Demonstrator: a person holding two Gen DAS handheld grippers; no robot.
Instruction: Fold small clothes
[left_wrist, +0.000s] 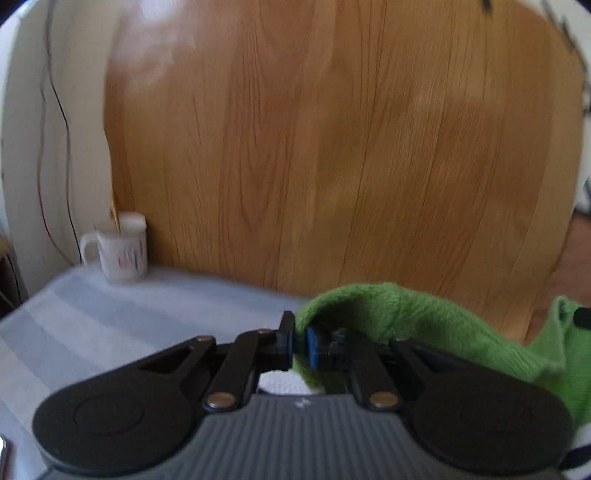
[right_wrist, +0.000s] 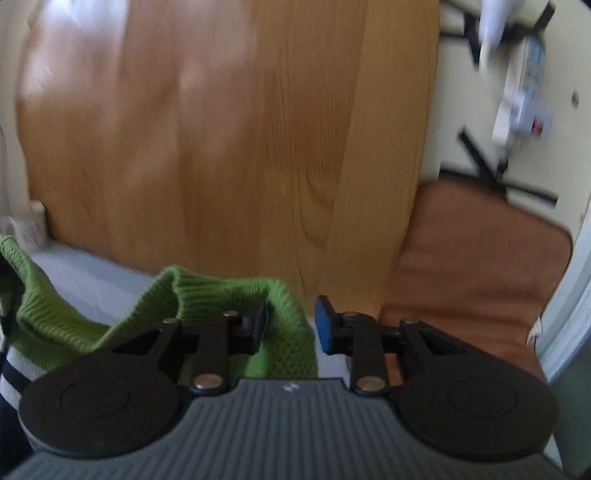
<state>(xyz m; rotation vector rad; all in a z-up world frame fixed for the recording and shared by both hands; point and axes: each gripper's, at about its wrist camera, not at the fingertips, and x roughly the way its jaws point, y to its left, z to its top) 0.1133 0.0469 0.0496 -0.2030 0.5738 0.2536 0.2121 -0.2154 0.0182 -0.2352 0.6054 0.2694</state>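
Both wrist views look forward along their tongs, tilted down, close over the desk (left_wrist: 92, 325); both share the green garment (left_wrist: 424, 317) and wooden panel (right_wrist: 207, 147).

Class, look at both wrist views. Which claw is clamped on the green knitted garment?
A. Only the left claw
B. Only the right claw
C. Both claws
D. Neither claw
A: the left claw is shut on a fold of the green garment, while the right claw stands open with the cloth lying loose beside one finger.
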